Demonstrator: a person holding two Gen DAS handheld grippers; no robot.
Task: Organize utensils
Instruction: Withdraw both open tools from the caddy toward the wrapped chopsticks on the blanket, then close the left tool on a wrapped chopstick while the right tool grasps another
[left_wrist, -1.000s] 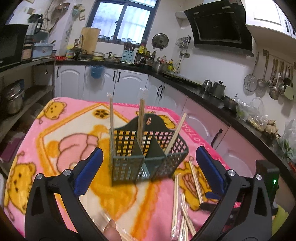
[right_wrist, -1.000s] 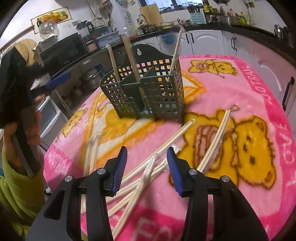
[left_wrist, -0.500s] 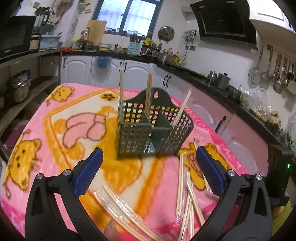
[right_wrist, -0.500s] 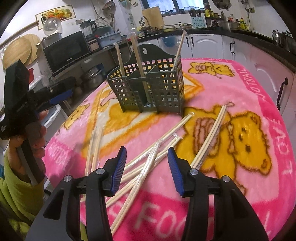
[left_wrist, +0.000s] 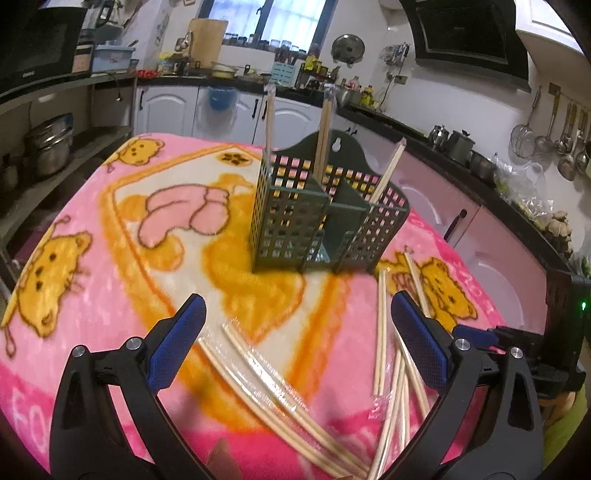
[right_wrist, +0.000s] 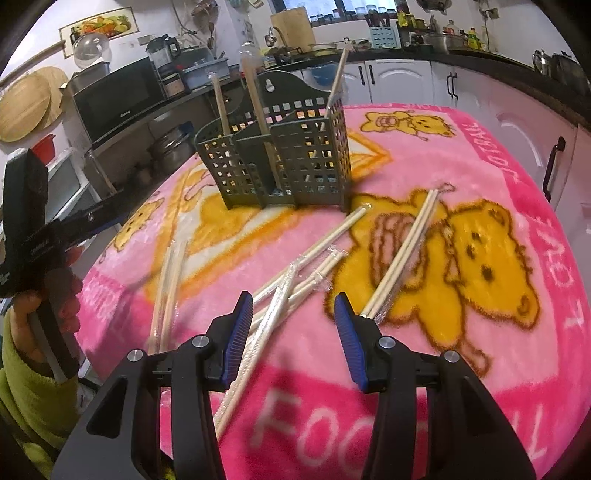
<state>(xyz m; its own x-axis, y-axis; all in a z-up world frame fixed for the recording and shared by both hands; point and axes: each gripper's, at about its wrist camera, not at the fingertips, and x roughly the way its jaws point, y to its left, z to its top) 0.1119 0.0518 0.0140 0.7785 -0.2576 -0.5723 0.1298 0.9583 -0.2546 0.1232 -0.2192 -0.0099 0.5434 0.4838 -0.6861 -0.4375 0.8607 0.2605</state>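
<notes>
On the table's pink bear blanket (left_wrist: 110, 229): dark green utensil caddy (left_wrist: 325, 221) upright, three wrapped chopstick pairs standing in its compartments. Loose wrapped chopsticks (right_wrist: 295, 273) lie scattered in front of it. Left gripper (left_wrist: 295, 343): jaws wide apart, empty, above one wrapped pair (left_wrist: 266, 384). Right gripper (right_wrist: 293, 325): jaws partly apart, empty, over the pile, no contact visible.

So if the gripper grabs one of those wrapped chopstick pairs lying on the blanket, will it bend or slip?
The wrapped chopstick pair looks like thin straight wood, so probably stiff and light. Its shiny clear wrapper may slide between the jaws. The fuzzy blanket should stop it rolling.
</notes>
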